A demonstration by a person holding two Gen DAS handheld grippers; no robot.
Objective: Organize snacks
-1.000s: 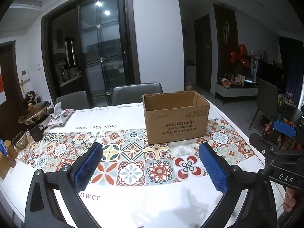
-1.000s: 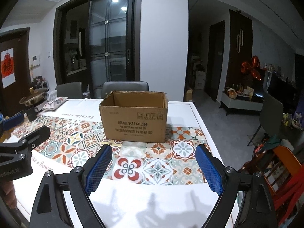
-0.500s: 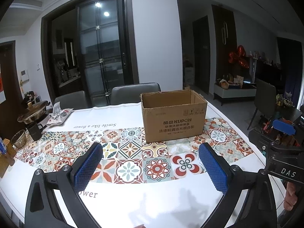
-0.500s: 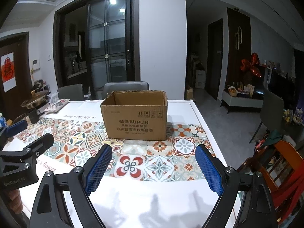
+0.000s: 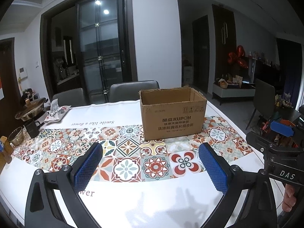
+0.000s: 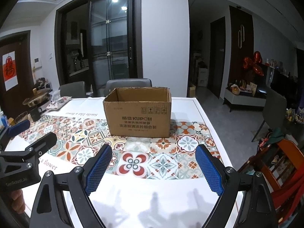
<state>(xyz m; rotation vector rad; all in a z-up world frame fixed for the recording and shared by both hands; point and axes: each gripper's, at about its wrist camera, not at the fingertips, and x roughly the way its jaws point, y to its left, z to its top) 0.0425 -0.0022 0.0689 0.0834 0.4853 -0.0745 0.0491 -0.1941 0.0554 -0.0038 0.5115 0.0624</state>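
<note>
Left-wrist and right-wrist views of a dining table (image 5: 133,112) covered by a white cloth with a patterned tile runner (image 5: 129,152). From left to right: at the far left edge stand a brass hotpot pan (image 5: 31,108), a dark mug (image 5: 32,127) and a small glass bowl (image 5: 16,135); just beside them lies a printed pouch (image 5: 57,113), whether snack packet or tissue cover cannot be told. The left gripper (image 5: 150,163) hangs over the near part of the runner with its blue pads spread wide and nothing between them. The cardboard box (image 5: 172,115), open-topped and printed KUPOH, stands upright on the runner right of centre; its inside is not visible from this angle. The right gripper (image 6: 152,163) hangs beside the left one, likewise spread wide and empty, with the box (image 6: 137,112) straight ahead.

No clearly identifiable snack lies within reach of either tool; the box is judged to be the receptacle.

Risks, as judged: the box is light and probably empty, so a pad nudging its wall could slide or tip it. A reach toward the pouch passes close to the mug and bowl, which could be knocked over. The two tools hang close together and could collide if both advance on the box at once.
</note>
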